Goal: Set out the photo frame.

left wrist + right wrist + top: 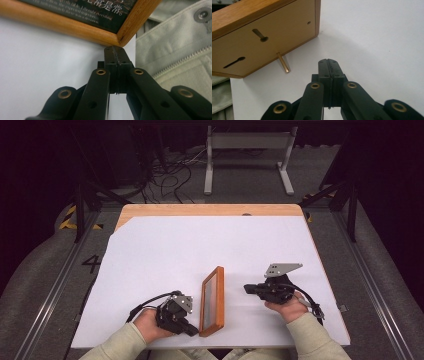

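**Both grippers closed and empty, picture frame propped up between them**

Wooden picture frame [212, 301] stood on its edge near the front of the white sheet [165, 245] covering the table [150, 211], tilted, long side running roughly front to back in the high view. Glass side faced the left hand, back panel faced the right

Left gripper [190, 330] sat just left of the frame's near corner, tips right at that corner. In the left gripper view the jaws were pressed flat together with nothing between them, and the tip [114, 50] looked to be touching or almost touching the frame's corner [120, 40]; couldn't tell for sure if there was contact. Printed text was visible behind the glass [82, 12]. A beige garment [175, 50] with a snap and a zip filled the right side of that view

Right gripper [247, 289] was off to the right of the frame, clearly apart from it, pointing toward it, grey plate [282, 269] on top. Its own view showed jaws fully together, empty, tip [327, 62] over bare white sheet. Back panel [262, 42] had two keyhole hanging slots, and a brass peg [283, 62] stuck out from the lower edge down to the sheet, propping the frame
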A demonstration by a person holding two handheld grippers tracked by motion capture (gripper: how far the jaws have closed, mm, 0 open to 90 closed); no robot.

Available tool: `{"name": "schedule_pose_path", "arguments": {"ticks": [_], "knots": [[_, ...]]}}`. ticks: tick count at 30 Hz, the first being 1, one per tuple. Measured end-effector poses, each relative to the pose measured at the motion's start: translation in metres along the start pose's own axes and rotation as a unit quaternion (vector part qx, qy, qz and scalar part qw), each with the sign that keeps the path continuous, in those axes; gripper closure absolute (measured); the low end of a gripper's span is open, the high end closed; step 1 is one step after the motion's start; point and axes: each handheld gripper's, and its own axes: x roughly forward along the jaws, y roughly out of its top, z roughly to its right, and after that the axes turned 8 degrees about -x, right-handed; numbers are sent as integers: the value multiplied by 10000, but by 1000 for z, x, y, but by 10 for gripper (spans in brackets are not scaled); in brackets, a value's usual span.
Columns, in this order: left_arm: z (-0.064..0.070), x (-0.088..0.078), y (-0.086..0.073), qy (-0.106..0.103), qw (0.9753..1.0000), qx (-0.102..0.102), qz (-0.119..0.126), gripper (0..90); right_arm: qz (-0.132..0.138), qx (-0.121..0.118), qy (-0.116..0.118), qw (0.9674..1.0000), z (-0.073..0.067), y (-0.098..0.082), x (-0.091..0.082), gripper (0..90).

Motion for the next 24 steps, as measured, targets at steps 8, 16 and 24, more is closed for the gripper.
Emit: {"name": "schedule_pose_path", "arguments": {"ticks": [8,16,24], "knots": [[2,11,17,-6,10000,74,64,896,49,20,-38,10000,-4,-5,-10,900],[2,21,34,79,9997,140,187,896,77,43,-39,10000,-6,-9,-17,900],[12,33,49,330,9985,279,321,897,24,-35,-59,10000,-13,-12,-21,900]]}}
